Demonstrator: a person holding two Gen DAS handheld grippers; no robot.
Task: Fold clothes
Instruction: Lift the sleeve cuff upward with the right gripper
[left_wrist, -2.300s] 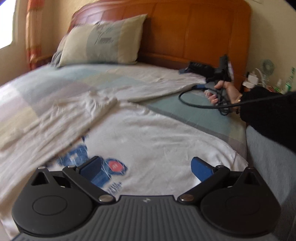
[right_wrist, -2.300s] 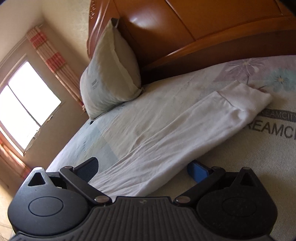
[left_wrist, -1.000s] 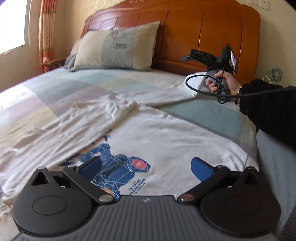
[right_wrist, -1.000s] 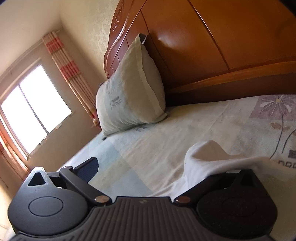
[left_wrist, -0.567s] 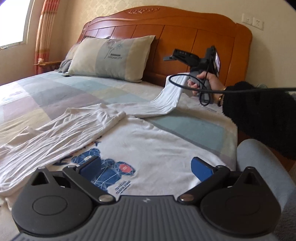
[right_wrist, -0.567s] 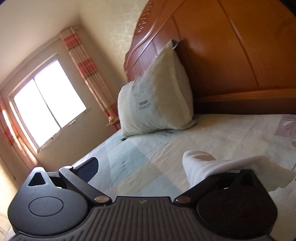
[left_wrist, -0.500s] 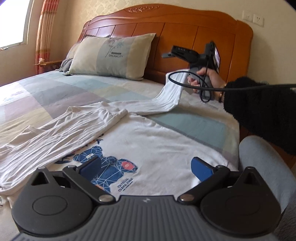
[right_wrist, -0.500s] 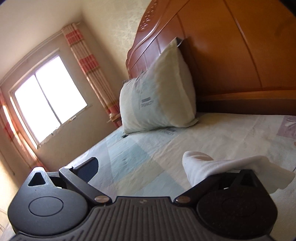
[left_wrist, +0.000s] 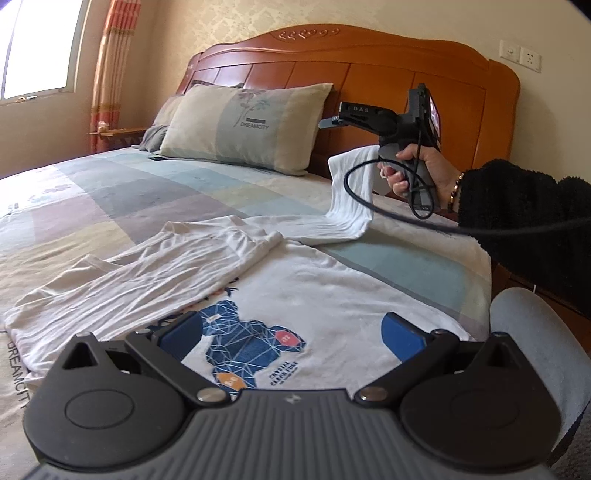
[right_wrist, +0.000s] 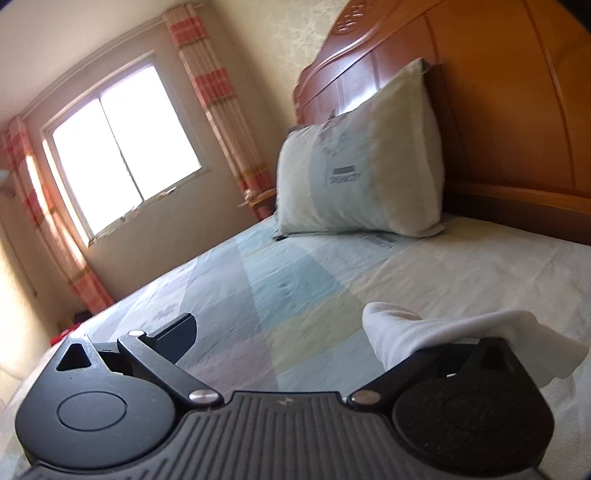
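Over the right hand-held gripper (right_wrist: 280, 332), white shirt (left_wrist: 332, 295) sleeve (right_wrist: 443, 332) draped, lifted off bed (left_wrist: 110, 195)

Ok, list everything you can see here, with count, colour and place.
shirt: one, white with blue print, flat on the bed, one side folded over
shirt sleeve: one, white, lifted, draped over a finger of the right tool
pillow: one, beige and grey, against the headboard
headboard: one, orange wood
sheet: one, pastel patchwork
curtain: orange striped, beside the window
left tool: open, over the shirt
right tool: open
hand: one, holds the right tool
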